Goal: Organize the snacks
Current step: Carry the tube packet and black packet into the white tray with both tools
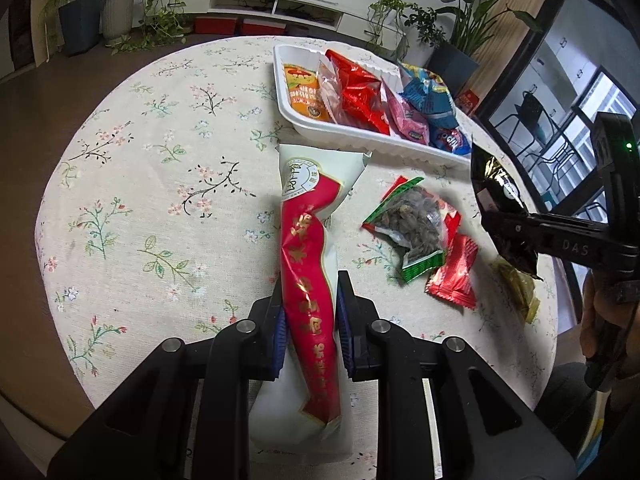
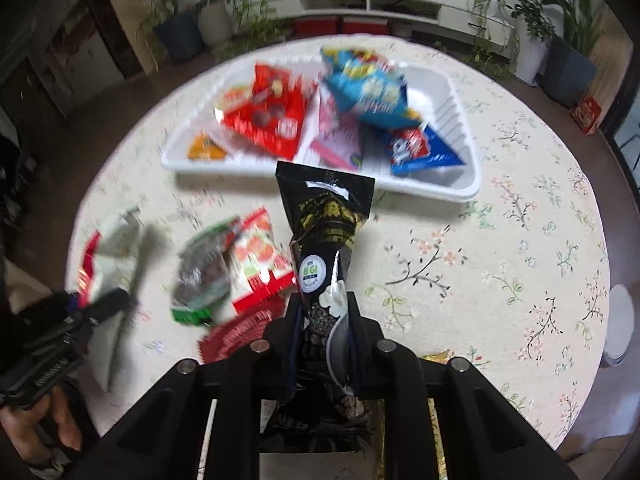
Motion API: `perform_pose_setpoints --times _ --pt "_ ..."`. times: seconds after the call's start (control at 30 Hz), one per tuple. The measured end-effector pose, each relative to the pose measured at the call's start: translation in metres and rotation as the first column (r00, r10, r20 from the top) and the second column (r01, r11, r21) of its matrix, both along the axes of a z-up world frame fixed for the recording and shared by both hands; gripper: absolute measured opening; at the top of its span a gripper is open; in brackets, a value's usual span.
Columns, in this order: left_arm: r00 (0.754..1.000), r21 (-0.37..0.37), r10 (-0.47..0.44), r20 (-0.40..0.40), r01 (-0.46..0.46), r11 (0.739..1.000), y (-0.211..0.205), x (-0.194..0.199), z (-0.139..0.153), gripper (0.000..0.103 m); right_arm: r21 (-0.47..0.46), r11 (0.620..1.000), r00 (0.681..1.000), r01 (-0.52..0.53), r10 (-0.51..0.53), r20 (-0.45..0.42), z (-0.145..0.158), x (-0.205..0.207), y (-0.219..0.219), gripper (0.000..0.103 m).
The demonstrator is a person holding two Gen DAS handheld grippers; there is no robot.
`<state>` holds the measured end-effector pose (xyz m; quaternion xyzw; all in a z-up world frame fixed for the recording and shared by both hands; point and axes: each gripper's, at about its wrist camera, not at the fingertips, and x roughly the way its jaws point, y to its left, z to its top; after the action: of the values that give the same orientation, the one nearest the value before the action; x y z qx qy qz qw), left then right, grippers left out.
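We hold a snack in each gripper above the round surface (image 1: 132, 184) with its flowered cloth. Our left gripper (image 1: 310, 320) is pinched on a long white and red packet (image 1: 308, 248), its blue pads pressed against the packet's sides about halfway along; the packet points away from us toward the white tray (image 1: 360, 138). Our right gripper (image 2: 324, 320) is clamped on a black packet (image 2: 326, 216) with gold print and a round sticker, whose far end reaches up to the tray's near wall in the right wrist view. From the left wrist view that black packet (image 1: 500, 208) hangs off the right gripper, above the surface's right side.

The tray sits at the far side of the surface and holds an orange packet (image 1: 302, 94), a red packet (image 1: 358, 92), a pink packet (image 1: 406, 118) and blue packets (image 1: 430, 94), leaning against one another. Loose on the cloth between the grippers lie a clear green-edged bag of dark nuts (image 1: 416, 224), a small red wrapper (image 1: 454, 276) touching it, and a yellowish packet (image 1: 518, 288) near the edge.
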<state>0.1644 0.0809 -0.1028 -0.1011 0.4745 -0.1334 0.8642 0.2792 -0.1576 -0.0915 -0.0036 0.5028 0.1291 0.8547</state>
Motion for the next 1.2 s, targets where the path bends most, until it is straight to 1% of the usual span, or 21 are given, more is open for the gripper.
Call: perform_pose_setpoints --times 0.13,0.3,0.37,0.53,0.63,0.7,0.8,0.9,0.97,1.0,1.07,1.2 --pt "1.000 -0.015 -0.008 0.022 0.009 1.000 0.001 0.000 0.018 0.019 0.107 0.994 0.999 0.028 -0.030 0.022 0.021 -0.003 -0.022 0.020" --pt "0.998 -0.030 0.008 0.069 -0.006 1.000 0.012 0.019 0.056 0.019 0.224 0.972 0.995 0.074 -0.086 0.046 0.045 0.003 -0.058 0.020" --pt "0.997 -0.035 0.007 0.082 -0.004 0.999 0.014 0.031 0.071 0.019 0.241 0.967 0.993 0.084 -0.100 0.056 0.053 0.012 -0.067 0.020" --pt "0.993 -0.016 -0.019 0.119 0.021 1.000 0.007 0.076 0.108 0.019 0.257 0.963 0.990 0.087 -0.112 0.088 0.083 0.039 -0.079 0.020" --pt "0.992 -0.037 -0.028 0.123 0.033 0.999 -0.003 0.105 0.124 0.019 0.249 0.966 0.990 0.071 -0.099 0.100 0.096 0.063 -0.073 0.020" --pt "0.993 -0.053 -0.049 0.109 0.055 0.997 -0.015 0.127 0.129 0.019 0.232 0.971 0.991 0.065 -0.089 0.096 0.097 0.083 -0.066 0.020" --pt "0.992 -0.048 -0.086 0.093 0.090 0.995 -0.041 0.152 0.127 0.019 0.207 0.976 0.993 0.065 -0.083 0.081 0.089 0.109 -0.055 0.020" --pt "0.992 -0.027 -0.112 0.057 0.114 0.993 -0.064 0.175 0.114 0.019 0.163 0.985 0.996 0.062 -0.071 0.048 0.075 0.132 -0.047 0.020" --pt "0.993 -0.043 -0.113 0.028 0.114 0.993 -0.073 0.193 0.101 0.019 0.149 0.986 0.997 0.071 -0.077 0.031 0.063 0.144 -0.046 0.021" --pt "0.993 -0.049 -0.114 0.017 0.115 0.992 -0.076 0.198 0.093 0.019 0.142 0.987 0.996 0.079 -0.082 0.021 0.056 0.150 -0.046 0.021" --pt "0.993 -0.035 -0.117 0.001 0.117 0.992 -0.083 0.209 0.081 0.019 0.122 0.988 0.995 0.094 -0.095 0.007 0.044 0.159 -0.047 0.021" --pt "0.993 -0.006 -0.121 -0.008 0.121 0.993 -0.099 0.217 0.065 0.019 0.094 0.991 0.995 0.096 -0.094 -0.025 0.026 0.170 -0.044 0.021"
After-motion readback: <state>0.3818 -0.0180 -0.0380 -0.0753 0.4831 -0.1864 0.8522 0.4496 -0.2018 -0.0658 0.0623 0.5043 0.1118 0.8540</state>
